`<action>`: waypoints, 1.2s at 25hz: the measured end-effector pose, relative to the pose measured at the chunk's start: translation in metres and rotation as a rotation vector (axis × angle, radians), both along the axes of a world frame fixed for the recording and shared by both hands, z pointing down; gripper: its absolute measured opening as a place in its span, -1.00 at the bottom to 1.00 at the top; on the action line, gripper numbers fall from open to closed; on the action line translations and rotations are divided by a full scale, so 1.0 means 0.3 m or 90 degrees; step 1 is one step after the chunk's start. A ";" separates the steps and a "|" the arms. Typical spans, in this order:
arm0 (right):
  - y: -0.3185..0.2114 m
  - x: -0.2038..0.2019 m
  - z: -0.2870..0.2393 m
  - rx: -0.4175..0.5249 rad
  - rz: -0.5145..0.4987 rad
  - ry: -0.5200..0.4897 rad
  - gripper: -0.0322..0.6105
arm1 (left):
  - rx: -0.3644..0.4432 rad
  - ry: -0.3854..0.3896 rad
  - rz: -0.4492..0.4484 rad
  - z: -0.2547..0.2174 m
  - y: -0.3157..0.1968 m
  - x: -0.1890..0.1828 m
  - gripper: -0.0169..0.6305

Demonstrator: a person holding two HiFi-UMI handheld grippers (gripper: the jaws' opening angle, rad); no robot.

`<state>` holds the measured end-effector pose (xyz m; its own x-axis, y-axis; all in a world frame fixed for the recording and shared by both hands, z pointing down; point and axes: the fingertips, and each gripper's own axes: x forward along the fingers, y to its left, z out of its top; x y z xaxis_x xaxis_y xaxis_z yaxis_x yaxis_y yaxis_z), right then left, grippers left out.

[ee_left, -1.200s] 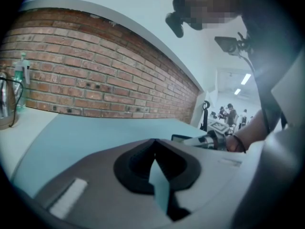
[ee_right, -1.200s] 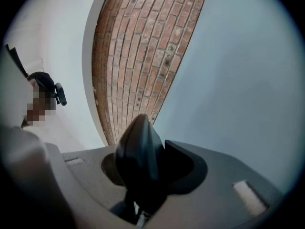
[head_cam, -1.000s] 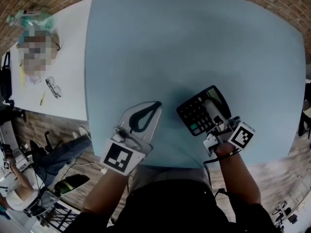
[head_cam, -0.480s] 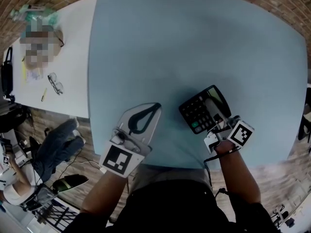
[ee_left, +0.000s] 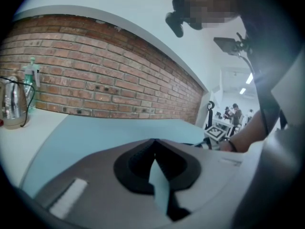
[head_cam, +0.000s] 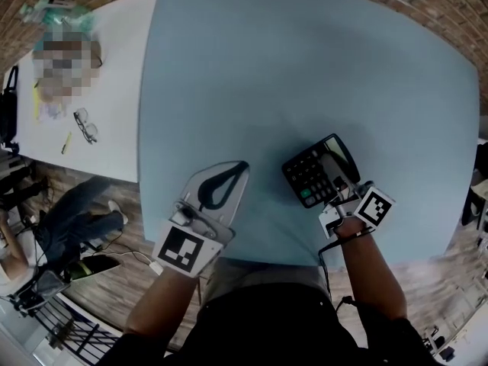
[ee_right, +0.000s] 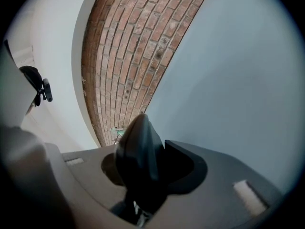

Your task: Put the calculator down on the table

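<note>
Calculator (head_cam: 314, 172) is clamped at its near end in right gripper (head_cam: 339, 191), over blue table (head_cam: 305, 67) near the front edge; contact with the table is unclear. Best approach: level it, lower until it lies flat, then release. Left gripper (head_cam: 244, 166) idles alongside, tips together, empty.

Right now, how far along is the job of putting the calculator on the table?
Done: the calculator is gripped and over the table. In hand: the right gripper is shut on its near edge, keys up; whether it touches the table, I cannot tell. Still to do: lay it flat and open the jaws. The left gripper is shut, empty.
</note>
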<state>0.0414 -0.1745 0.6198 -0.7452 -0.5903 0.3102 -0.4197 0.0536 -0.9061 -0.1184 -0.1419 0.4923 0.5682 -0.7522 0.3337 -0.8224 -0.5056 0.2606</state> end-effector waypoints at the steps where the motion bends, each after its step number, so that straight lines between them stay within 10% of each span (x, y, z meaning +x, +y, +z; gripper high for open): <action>1: 0.000 -0.002 0.001 0.000 -0.001 0.002 -0.49 | -0.001 0.000 -0.001 0.004 0.002 -0.001 -0.94; 30: 0.018 0.004 0.055 -0.078 -0.040 0.109 -0.26 | -0.013 0.045 -0.003 0.007 0.021 0.055 -0.94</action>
<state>0.0424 -0.1693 0.6362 -0.7094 -0.4940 0.5027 -0.5678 -0.0222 -0.8229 -0.1019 -0.1355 0.4942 0.5878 -0.7480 0.3081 -0.8037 -0.4961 0.3286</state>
